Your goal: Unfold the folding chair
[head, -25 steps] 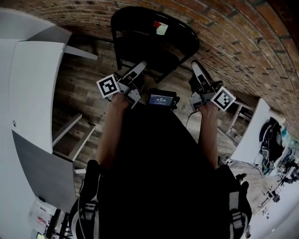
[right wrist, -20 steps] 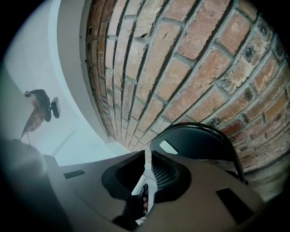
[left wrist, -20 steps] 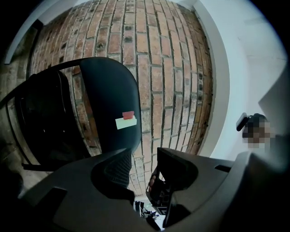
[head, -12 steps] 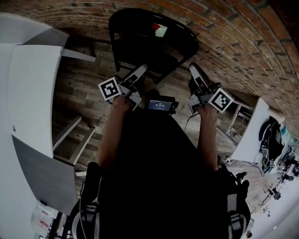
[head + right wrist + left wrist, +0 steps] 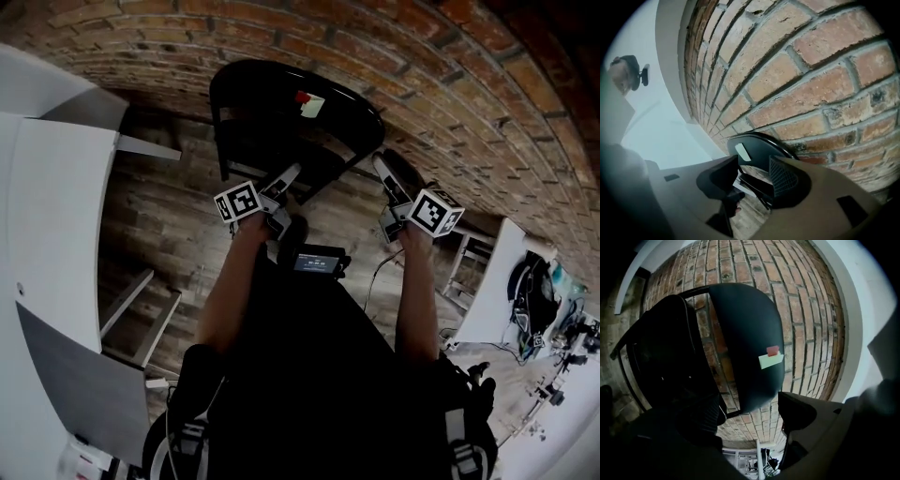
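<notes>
Folding chair (image 5: 272, 94), black, stands on the wood floor (image 5: 159, 206) against the brick wall (image 5: 450, 84), just ahead of both claws. Left claw (image 5: 292, 173) is wide, jaws just been opening, gripping nothing, backrest straight in front. Right claw (image 5: 382, 167) is also wide, just been opening; the chair's seat edge shows through the gap, untouched. Red and pale green tag (image 5: 311, 103) on the backrest, beyond and between the claws.

No print is legible: the pale label (image 5: 770, 361) on the folding chair (image 5: 267, 94) and the small screen (image 5: 317, 263) are too blurred.
</notes>
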